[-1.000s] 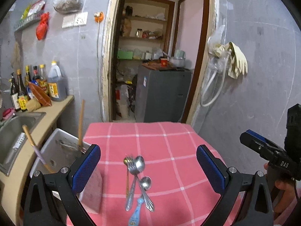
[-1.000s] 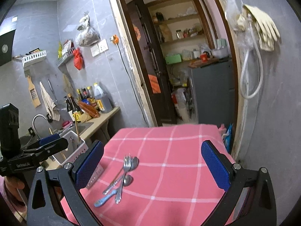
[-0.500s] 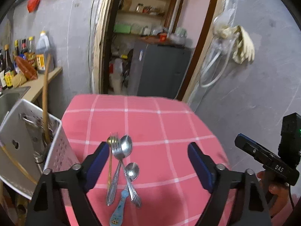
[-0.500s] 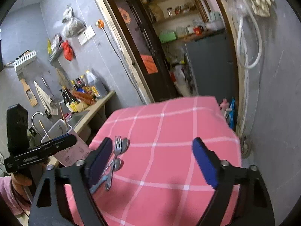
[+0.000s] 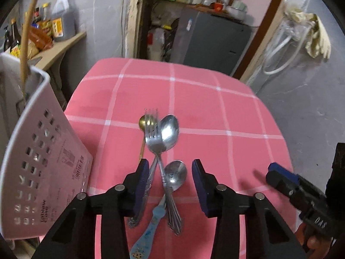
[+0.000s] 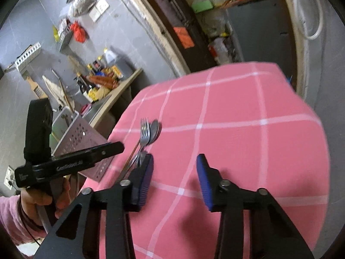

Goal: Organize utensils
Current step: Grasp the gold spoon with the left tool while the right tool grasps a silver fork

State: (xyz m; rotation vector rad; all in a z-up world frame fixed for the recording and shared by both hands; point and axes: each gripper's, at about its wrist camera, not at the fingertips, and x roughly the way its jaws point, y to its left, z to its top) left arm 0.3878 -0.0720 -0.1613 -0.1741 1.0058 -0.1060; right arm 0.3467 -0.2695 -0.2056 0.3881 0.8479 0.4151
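A pile of utensils lies on the pink checked tablecloth (image 5: 215, 116): a steel fork (image 5: 153, 138), a large steel spoon (image 5: 170, 131), a small spoon (image 5: 175, 174) with a blue patterned handle (image 5: 148, 231), and a gold spoon (image 5: 144, 122) beneath. My left gripper (image 5: 170, 185) is open, low over the pile, its fingers straddling the handles and the small spoon. My right gripper (image 6: 174, 179) is open and empty over bare cloth, just right of the pile (image 6: 146, 133). A white perforated utensil basket (image 5: 36, 151) stands at the table's left edge.
A wooden stick (image 5: 27, 32) stands in the basket. A counter with bottles (image 5: 54, 21) and a sink lies to the left. A doorway with a grey cabinet (image 5: 211, 43) is behind the table. Gloves and a hose (image 5: 310, 36) hang on the right wall.
Both grippers have moved forward and down toward the table. The left one now straddles the utensil pile, and both sets of fingers stand closer together than before.
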